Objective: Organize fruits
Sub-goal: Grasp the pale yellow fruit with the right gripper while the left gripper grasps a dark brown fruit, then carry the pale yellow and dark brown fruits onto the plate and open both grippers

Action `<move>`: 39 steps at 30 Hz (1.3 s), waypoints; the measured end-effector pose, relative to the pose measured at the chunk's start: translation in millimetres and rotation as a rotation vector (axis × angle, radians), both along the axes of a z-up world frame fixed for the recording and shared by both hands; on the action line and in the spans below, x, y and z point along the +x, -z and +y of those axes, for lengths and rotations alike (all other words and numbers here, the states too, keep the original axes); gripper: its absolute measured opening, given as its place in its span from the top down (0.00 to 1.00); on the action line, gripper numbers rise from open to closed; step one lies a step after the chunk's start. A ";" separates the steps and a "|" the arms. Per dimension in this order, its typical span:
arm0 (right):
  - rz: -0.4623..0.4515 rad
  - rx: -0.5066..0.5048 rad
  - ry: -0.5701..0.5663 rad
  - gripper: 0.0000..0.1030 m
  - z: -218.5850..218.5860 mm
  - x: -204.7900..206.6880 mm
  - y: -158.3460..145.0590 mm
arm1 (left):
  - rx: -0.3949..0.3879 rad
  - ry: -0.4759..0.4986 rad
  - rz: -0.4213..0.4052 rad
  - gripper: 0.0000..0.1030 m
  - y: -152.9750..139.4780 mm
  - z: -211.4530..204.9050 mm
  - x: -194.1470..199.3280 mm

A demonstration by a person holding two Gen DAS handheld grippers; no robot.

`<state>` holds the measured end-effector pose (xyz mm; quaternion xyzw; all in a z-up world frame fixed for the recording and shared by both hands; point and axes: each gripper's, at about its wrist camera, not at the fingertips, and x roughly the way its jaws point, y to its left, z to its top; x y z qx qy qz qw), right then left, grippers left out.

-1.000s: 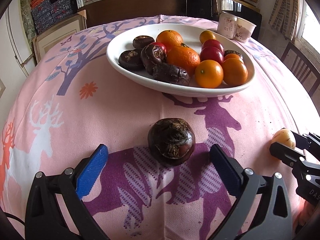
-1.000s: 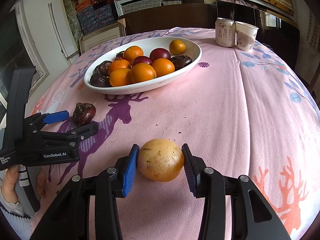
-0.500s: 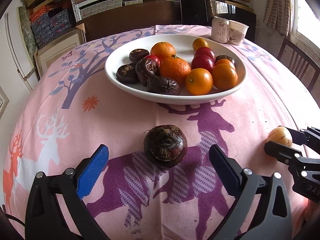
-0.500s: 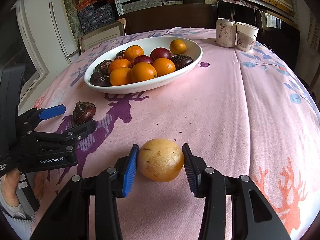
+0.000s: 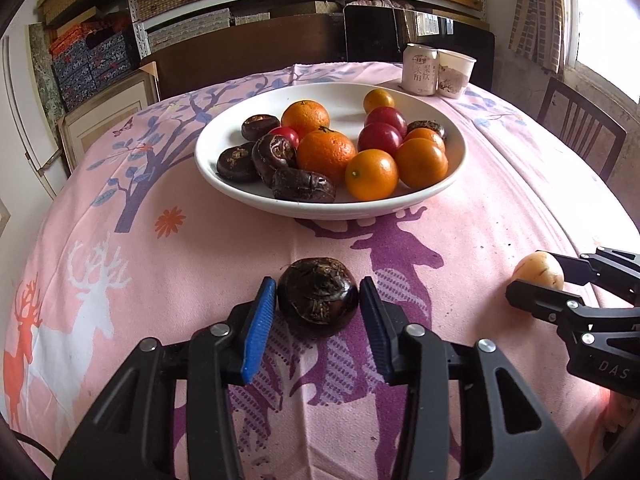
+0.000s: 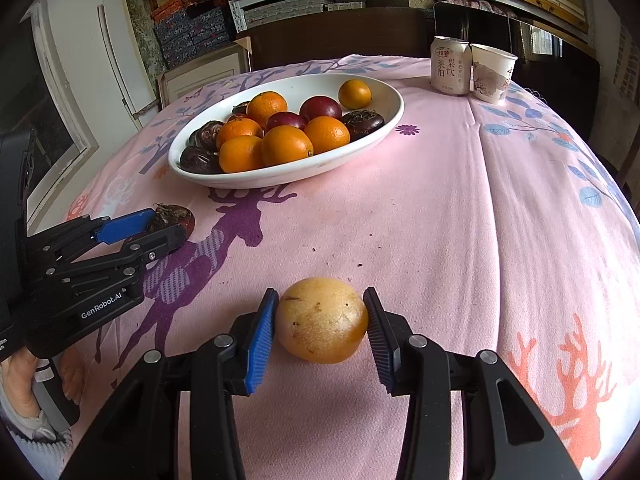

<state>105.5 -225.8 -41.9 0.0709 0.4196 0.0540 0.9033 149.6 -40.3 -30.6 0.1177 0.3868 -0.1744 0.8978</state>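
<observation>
Two fruits gripped on the pink tablecloth (image 6: 460,208), in front of the white bowl (image 5: 456,176).

Left gripper (image 5: 318,304), marked "GenRobot.AI", jaws just closed onto dark fruit (image 5: 318,302); right gripper (image 6: 320,320) clamped on yellow fruit (image 6: 322,320). Behind bowl: can (image 6: 450,65) with Chinese characters, touching paper cup (image 6: 491,73).

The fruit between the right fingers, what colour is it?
Yellow fruit, tan-gold with small brown specks; clearest in the right wrist view.

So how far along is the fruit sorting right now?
Most fruit already sits in the white bowl. In hand: the left gripper has just closed on the dark fruit, and the right gripper clamps the yellow fruit. Both are on the tablecloth, unlifted; bowling them remains.
</observation>
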 end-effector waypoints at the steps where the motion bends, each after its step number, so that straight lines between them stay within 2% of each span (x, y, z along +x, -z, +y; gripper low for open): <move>1: 0.000 0.001 0.000 0.57 -0.3 0.3 -0.1 | -0.002 0.001 -0.003 0.59 -0.5 0.1 -0.4; 16: -0.035 0.029 0.011 0.58 -5.6 -3.6 -6.1 | 0.004 0.004 -0.047 0.62 -7.0 -1.0 -6.0; 23: -0.141 0.063 0.030 0.58 -13.5 -10.6 -25.9 | -0.080 0.009 -0.071 0.63 -27.6 8.9 -5.7; 30: -0.200 0.066 0.036 0.58 -11.5 47.9 -72.5 | -0.116 -0.015 -0.083 0.63 -60.5 -2.9 51.2; 33: -0.207 0.113 0.046 0.58 -9.3 82.5 -74.2 | -0.127 -0.042 -0.074 0.63 -58.1 -6.9 78.4; 35: -0.218 0.151 0.057 0.58 -9.1 97.5 -66.8 | -0.132 -0.037 -0.060 0.63 -50.5 -4.5 83.5; 38: -0.198 0.139 0.015 0.58 -3.8 98.8 -62.4 | -0.110 0.000 -0.039 0.63 -49.0 4.9 69.6; 39: -0.211 0.132 0.021 0.58 -3.0 93.9 -64.5 | -0.124 0.014 -0.033 0.59 -50.8 9.1 61.4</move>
